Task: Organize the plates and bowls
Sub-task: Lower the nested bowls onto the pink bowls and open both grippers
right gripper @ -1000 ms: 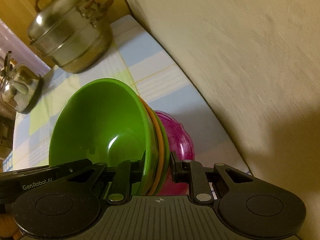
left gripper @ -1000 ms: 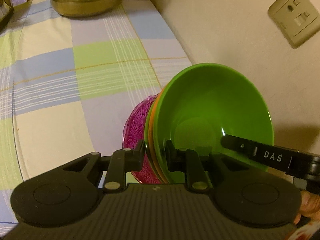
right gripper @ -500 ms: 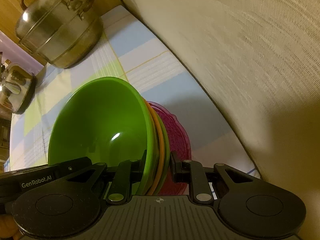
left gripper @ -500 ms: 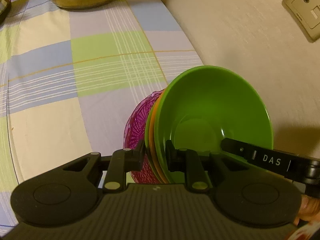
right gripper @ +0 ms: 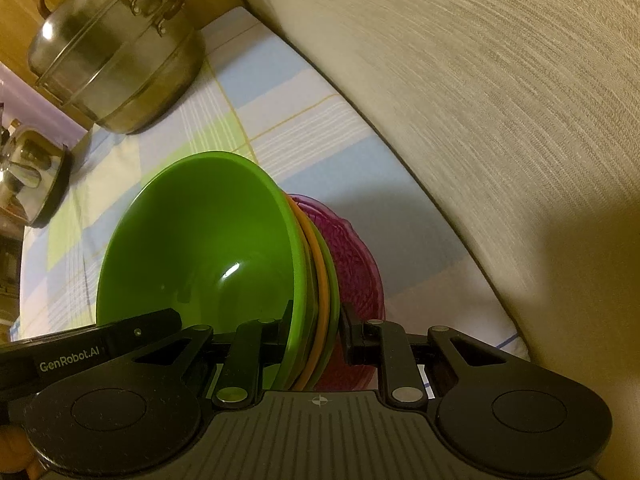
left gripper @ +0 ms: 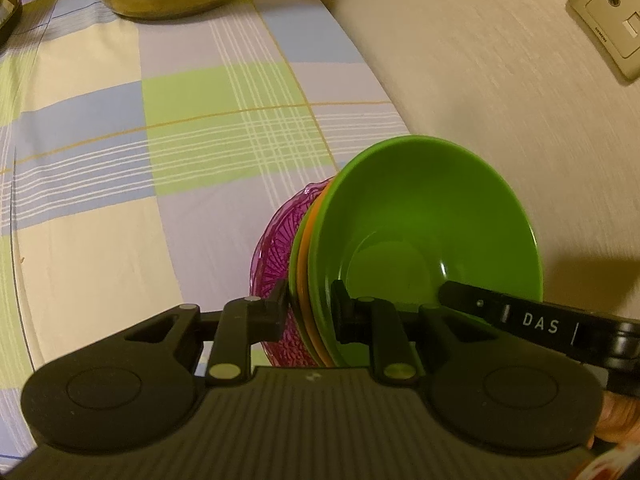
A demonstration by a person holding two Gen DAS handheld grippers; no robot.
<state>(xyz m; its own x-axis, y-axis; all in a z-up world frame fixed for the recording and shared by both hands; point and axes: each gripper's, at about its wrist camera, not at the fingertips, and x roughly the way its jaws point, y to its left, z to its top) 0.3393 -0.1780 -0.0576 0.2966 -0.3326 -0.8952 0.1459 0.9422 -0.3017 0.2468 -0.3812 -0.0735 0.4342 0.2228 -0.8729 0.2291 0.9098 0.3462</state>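
Three nested plastic bowls [left gripper: 420,232], two green and one orange, were counted, plus one magenta patterned dish [left gripper: 276,248], one steel pot [right gripper: 116,56] and one wall socket [left gripper: 612,16].

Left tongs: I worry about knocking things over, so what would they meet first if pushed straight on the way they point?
Probably the tablecloth; the left tongs, clamped on the bowl stack, point steeply down at it.

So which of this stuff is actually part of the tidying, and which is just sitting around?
Part of the job:
- stack of nested green and orange plastic bowls, clamped at its rim by both grippers
- ribbed magenta translucent dish at the stack's back

Just lying about:
- lidded steel steamer pot
- shiny metal kettle
- beige wall socket
- checked tablecloth
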